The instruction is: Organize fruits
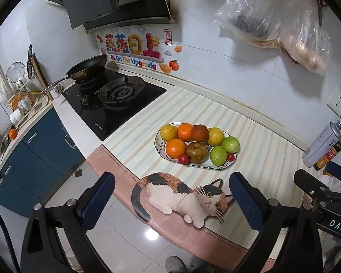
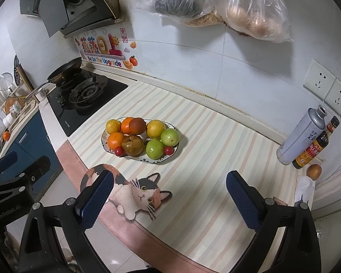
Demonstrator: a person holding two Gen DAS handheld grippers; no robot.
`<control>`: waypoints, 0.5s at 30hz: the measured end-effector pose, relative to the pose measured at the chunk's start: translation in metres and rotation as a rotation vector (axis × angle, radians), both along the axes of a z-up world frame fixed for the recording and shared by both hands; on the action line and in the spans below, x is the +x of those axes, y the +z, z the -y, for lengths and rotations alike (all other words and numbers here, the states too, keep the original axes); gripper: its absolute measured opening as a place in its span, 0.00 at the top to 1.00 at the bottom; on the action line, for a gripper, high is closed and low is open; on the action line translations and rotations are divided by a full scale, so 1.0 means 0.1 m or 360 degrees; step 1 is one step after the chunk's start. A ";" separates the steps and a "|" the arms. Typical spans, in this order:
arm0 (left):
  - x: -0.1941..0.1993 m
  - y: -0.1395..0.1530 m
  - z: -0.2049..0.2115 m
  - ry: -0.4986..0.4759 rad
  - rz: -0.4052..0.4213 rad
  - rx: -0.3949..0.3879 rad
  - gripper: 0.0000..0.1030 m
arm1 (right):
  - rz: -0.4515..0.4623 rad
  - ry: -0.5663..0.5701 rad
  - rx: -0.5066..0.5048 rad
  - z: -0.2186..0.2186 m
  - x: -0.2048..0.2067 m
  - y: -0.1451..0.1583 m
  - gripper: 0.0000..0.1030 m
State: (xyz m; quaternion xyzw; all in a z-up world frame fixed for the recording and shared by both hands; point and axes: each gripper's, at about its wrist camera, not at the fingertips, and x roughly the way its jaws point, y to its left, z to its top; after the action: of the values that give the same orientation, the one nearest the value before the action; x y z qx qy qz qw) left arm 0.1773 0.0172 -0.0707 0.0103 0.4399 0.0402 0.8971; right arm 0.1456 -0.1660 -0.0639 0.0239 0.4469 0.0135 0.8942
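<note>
Ahead of the left tongs (image 1: 171, 201) and off to their left, a gas hob (image 1: 115, 100) carries a dark frying pan (image 1: 88, 67) on its far burner. The left tongs are released, blue pads wide apart with nothing between them, hanging over the near edge of the bench (image 1: 250, 136) above the cat picture (image 1: 181, 195) on the striped mat. Straight ahead of them, well apart, sits the oval plate (image 1: 157, 141) of fruit: two yellowish citrus, two oranges (image 1: 176, 147), a dark red fruit, a brown pear (image 1: 196, 152), two green fruits (image 1: 218, 155) and two small red ones, all packed touching. The right tongs (image 2: 170, 196) are likewise released and empty, with the plate ahead and slightly left of them. Further right, ahead of the right tongs, a grey canister (image 2: 302, 136) and a dark sauce bottle (image 2: 316, 145) stand touching, a lone brown fruit (image 2: 314, 171) just in front of the bottle.
</note>
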 end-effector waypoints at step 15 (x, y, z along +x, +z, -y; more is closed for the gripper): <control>-0.02 0.03 0.00 0.0021 0.0017 -0.0004 0.00 | 0.0025 0.0011 -0.0008 0.01 -0.01 0.07 0.02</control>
State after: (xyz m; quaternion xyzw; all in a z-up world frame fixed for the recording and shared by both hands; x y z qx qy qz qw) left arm 0.1755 0.0177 -0.0678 0.0060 0.4351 0.0456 0.8992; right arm 0.1445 -0.1668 -0.0567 0.0201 0.4401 0.0156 0.8976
